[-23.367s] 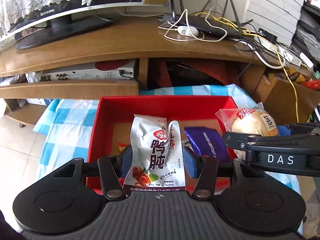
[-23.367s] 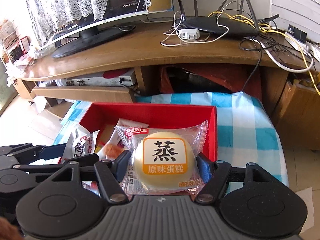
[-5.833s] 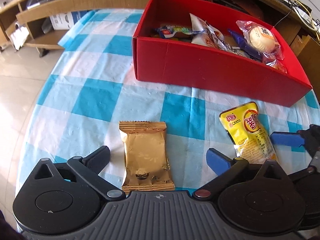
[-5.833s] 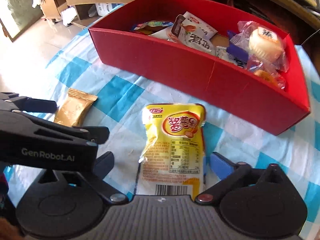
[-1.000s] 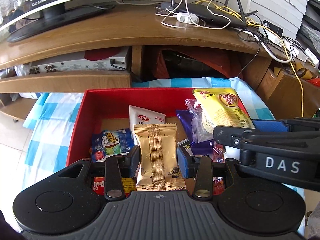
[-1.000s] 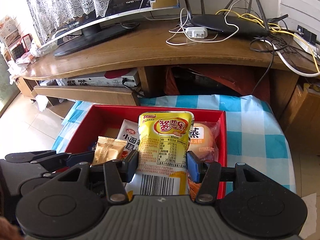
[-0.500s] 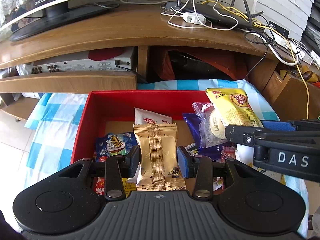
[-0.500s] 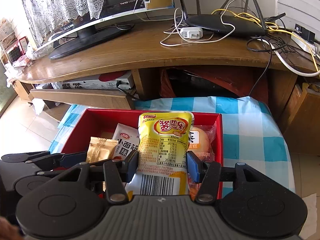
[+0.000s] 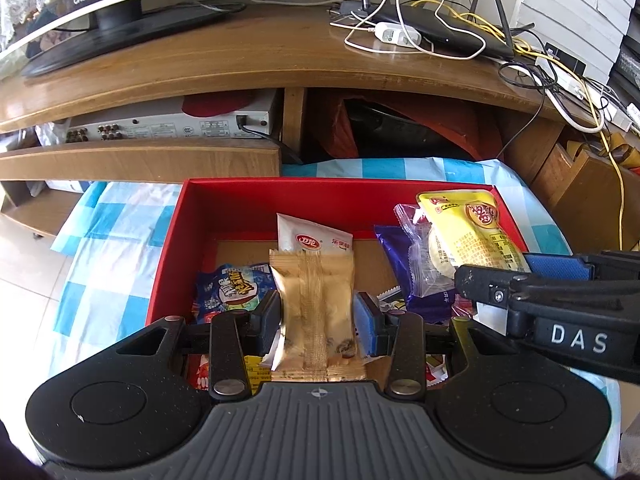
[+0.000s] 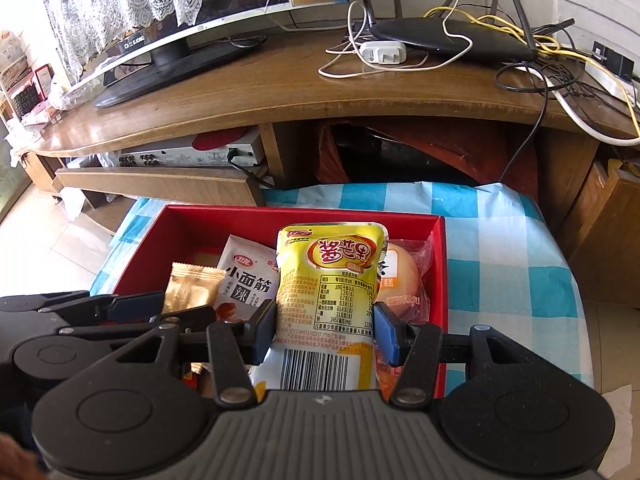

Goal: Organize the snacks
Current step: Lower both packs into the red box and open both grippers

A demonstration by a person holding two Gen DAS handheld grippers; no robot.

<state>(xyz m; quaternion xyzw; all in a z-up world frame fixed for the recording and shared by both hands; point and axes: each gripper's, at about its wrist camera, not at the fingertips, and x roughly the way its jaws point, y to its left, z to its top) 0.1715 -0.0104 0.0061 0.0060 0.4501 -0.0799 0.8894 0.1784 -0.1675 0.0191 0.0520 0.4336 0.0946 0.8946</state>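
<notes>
My left gripper point(image 9: 318, 316) is shut on a gold snack packet point(image 9: 314, 300) and holds it over the red box point(image 9: 240, 196). My right gripper point(image 10: 326, 330) is shut on a yellow snack pouch point(image 10: 330, 272) and holds it over the right part of the same box point(image 10: 200, 218). In the box lie a white spicy-strip packet point(image 9: 308, 240), a blue packet point(image 9: 228, 288), a purple packet point(image 9: 404, 276) and a wrapped steamed cake point(image 10: 404, 276). The yellow pouch point(image 9: 472, 224) and right gripper also show in the left wrist view.
The box sits on a blue and white checked cloth point(image 10: 500, 240). Behind it stands a wooden TV desk point(image 9: 240, 56) with a monitor point(image 10: 168, 16), a router point(image 10: 452, 36), loose cables and an amplifier point(image 9: 172, 126) on a lower shelf. Tiled floor lies at the left.
Both grippers have moved a little forward and lower over the box, packets still held. The gold packet looks blurred and slightly tilted now.
</notes>
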